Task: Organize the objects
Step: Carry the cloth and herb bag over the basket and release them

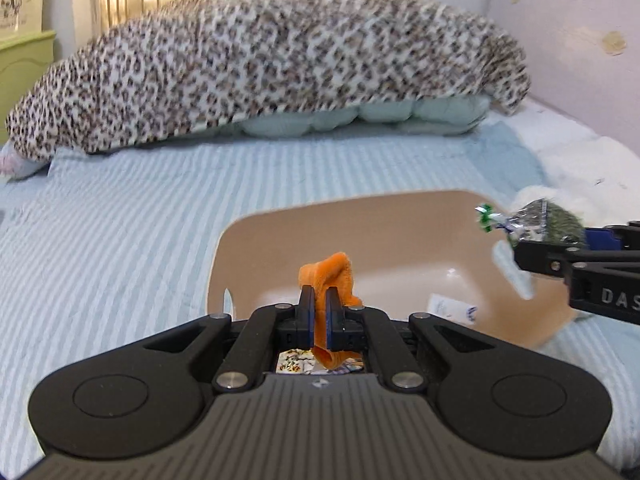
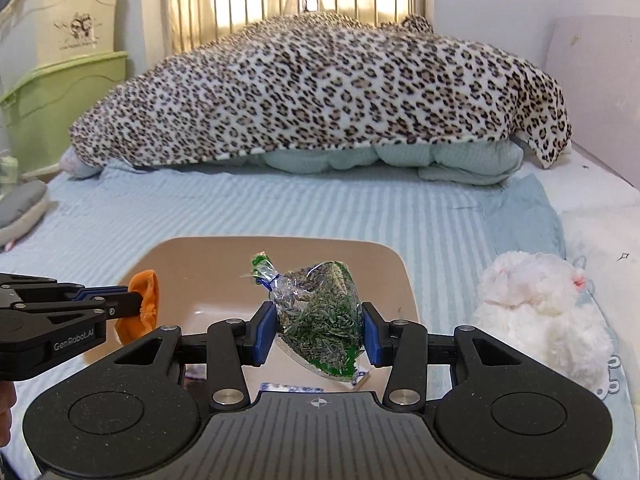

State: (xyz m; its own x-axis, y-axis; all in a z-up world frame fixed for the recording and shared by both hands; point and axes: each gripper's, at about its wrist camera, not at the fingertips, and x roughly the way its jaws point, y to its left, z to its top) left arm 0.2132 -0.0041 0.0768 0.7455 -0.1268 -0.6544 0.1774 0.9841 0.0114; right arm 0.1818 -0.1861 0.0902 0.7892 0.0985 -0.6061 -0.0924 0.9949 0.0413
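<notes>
A tan square basin (image 1: 256, 240) (image 2: 192, 264) sits on the striped bed. My left gripper (image 1: 319, 304) is shut on an orange cloth (image 1: 330, 272) and holds it over the basin's near left side; the cloth also shows in the right wrist view (image 2: 144, 308). My right gripper (image 2: 318, 332) is shut on a clear bag of green dried herbs (image 2: 320, 312) over the basin; from the left wrist view the bag (image 1: 536, 220) sits at the basin's right rim. Small packets (image 1: 452, 306) lie in the basin bottom.
A white plush toy (image 2: 540, 312) lies right of the basin. A leopard-print blanket (image 2: 320, 92) covers a pale green quilt (image 2: 400, 156) at the bed's far end. Green and cream storage bins (image 2: 60, 92) stand at the left. A wall (image 1: 568, 60) runs along the right.
</notes>
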